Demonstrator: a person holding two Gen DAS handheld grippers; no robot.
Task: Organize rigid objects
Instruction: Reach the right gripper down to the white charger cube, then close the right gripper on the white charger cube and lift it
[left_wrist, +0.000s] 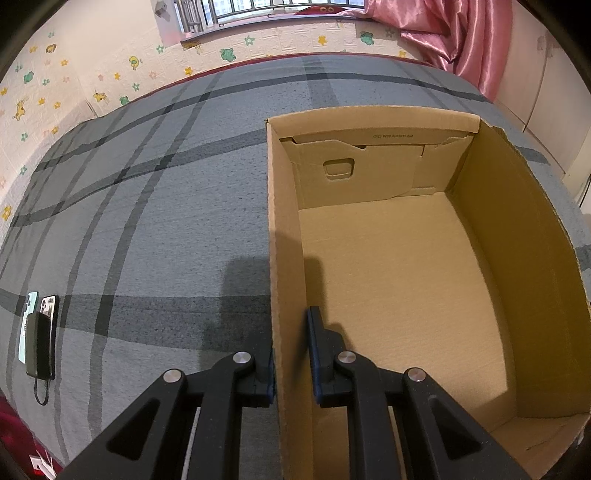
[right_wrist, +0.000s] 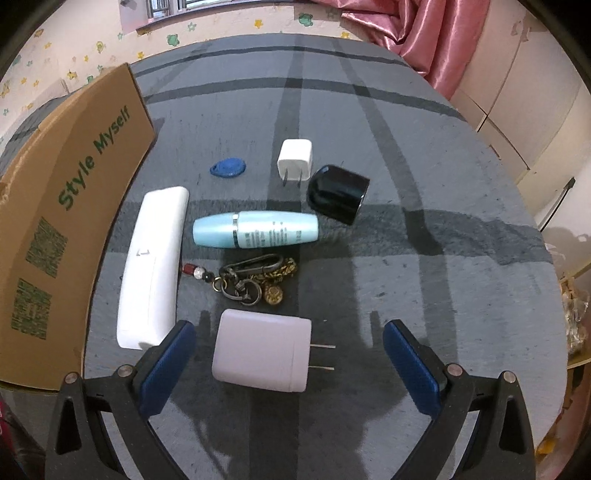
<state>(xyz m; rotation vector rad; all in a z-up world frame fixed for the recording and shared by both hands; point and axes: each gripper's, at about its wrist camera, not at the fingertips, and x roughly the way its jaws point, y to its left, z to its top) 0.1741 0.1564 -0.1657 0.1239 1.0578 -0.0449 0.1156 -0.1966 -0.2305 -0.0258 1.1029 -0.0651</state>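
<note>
Your right tool (right_wrist: 290, 363) hangs spread wide over the large white charger (right_wrist: 261, 350) on the grey surface (right_wrist: 424, 155); lower squarely and pinch its flat sides. Your left tool (left_wrist: 291, 354) clamps the empty cardboard box (left_wrist: 284, 229) wall, steadying it.

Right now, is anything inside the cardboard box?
No, the cardboard box shows only its bare brown floor, with nothing lying in it.
</note>
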